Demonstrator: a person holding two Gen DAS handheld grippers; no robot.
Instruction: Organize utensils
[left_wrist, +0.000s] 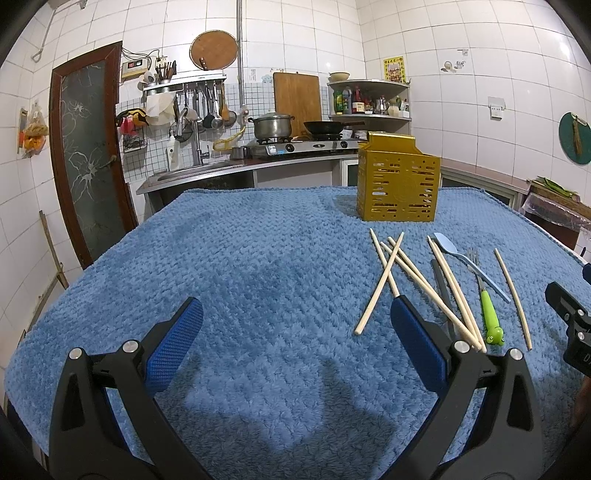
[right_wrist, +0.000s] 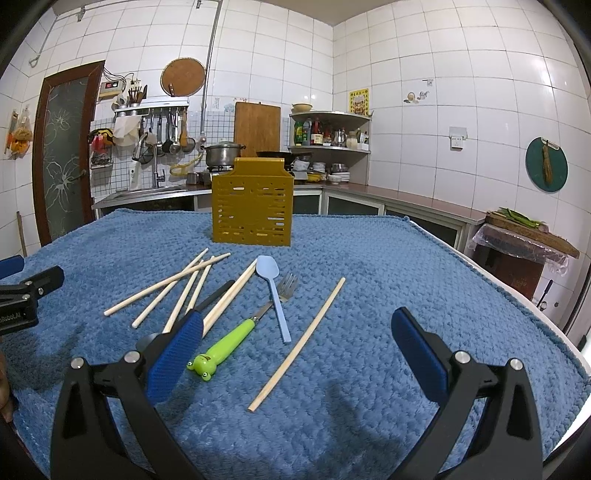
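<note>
A gold slotted utensil holder (right_wrist: 252, 206) stands upright at the far side of a blue fleece cloth (right_wrist: 388, 280) that covers the table. Nearer than it, the utensils lie loose on the cloth: a crossed heap of pale wooden chopsticks (right_wrist: 166, 284), a light blue plastic spoon (right_wrist: 273, 291) with its bowl toward the holder, a metal fork (right_wrist: 284, 291) with a green frog-shaped handle (right_wrist: 221, 349), and one single chopstick (right_wrist: 299, 343) lying apart to the right.

A dark, slim utensil (right_wrist: 216, 293) lies among the chopsticks; its near end is hidden behind a blue finger pad, so it may be a spoon or knife, but I cannot tell which.

The right gripper (right_wrist: 297, 328) hovers over the cloth with its jaws wide apart and nothing between them. The left gripper (left_wrist: 297, 321) sits to the left of the heap, jaws likewise spread and holding nothing; its right pad covers the near ends of some chopsticks.
</note>
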